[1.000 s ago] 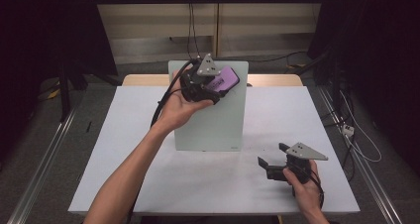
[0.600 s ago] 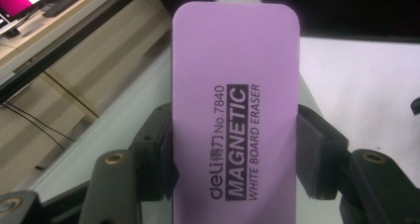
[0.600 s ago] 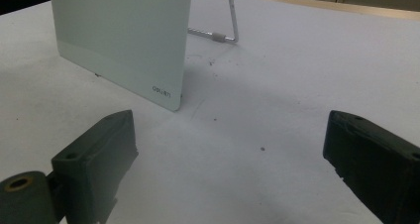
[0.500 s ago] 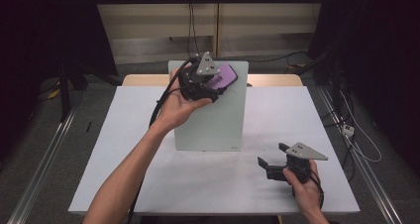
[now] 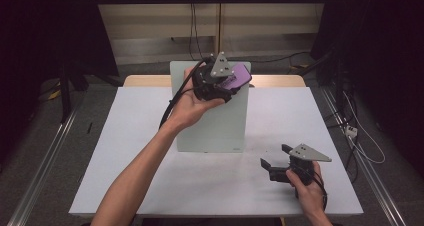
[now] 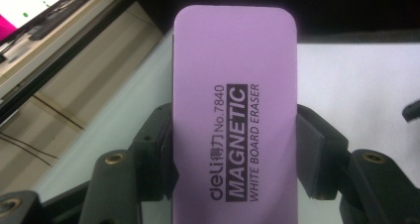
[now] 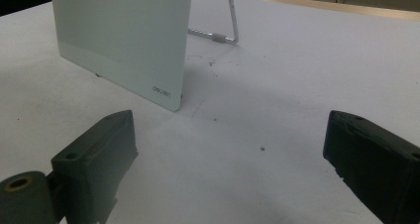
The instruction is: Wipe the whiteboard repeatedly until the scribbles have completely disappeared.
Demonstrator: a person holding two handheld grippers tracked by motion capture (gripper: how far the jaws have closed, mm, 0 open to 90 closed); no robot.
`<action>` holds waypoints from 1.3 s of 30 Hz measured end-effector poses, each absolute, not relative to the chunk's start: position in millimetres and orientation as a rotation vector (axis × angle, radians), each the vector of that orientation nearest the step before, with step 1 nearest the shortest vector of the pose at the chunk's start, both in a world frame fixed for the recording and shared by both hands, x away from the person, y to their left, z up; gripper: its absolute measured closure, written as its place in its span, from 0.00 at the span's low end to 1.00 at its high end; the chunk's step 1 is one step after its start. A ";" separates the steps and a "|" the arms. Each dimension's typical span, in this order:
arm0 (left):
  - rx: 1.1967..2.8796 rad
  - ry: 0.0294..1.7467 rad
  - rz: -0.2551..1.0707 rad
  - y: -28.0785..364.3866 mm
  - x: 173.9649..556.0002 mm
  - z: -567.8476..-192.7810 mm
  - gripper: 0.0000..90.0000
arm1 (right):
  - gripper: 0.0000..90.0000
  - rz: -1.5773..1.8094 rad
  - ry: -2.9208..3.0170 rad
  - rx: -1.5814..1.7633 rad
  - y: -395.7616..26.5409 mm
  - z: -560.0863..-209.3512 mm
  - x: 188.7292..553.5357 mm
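Reading "MAGNETIC WHITE BOARD ERASER", purple eraser (image 6: 235, 110)

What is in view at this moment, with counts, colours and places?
whiteboard eraser: one, purple with black lettering, clamped in the left hand-held gripper near the board's top right corner.
whiteboard: one, pale grey-green, propped upright at the middle of the table.
board stand: one, thin metal wire, behind the whiteboard.
table: one, white top, wooden edge at the far side.
cables: several, dark, on the floor and wall beyond the table.
left hand-held gripper: one, black with grey plate, shut on the eraser, raised at the board's top.
right hand-held gripper: one, black with grey plate, jaws open, low at the table's near right.
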State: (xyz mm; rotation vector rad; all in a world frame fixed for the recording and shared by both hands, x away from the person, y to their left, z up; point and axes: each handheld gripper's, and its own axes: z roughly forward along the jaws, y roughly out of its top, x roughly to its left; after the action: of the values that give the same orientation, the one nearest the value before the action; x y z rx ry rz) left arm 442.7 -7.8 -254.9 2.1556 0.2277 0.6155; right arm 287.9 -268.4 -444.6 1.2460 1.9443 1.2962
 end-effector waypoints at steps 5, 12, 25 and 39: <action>2.192 0.187 0.590 -18.5 437.1 -269.6 0.46 | 0.07 1.298 1.942 1.249 -268.7 -444.5 287.3; 2.221 0.145 0.561 -31.0 432.9 -279.8 0.46 | 0.07 1.299 1.941 1.249 -268.8 -444.4 287.2; 2.109 0.237 0.599 -6.9 452.6 -235.2 0.46 | 0.07 1.298 1.940 1.247 -269.4 -444.4 287.3; 2.152 0.185 0.596 -25.5 447.1 -245.3 0.46 | 0.07 1.300 1.943 1.242 -270.0 -444.4 286.9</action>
State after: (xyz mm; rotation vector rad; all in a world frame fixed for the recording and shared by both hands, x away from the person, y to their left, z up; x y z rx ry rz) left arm 447.1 -25.5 -245.3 2.1525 0.1854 0.5964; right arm 286.9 -270.0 -444.4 1.2420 1.9433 1.2996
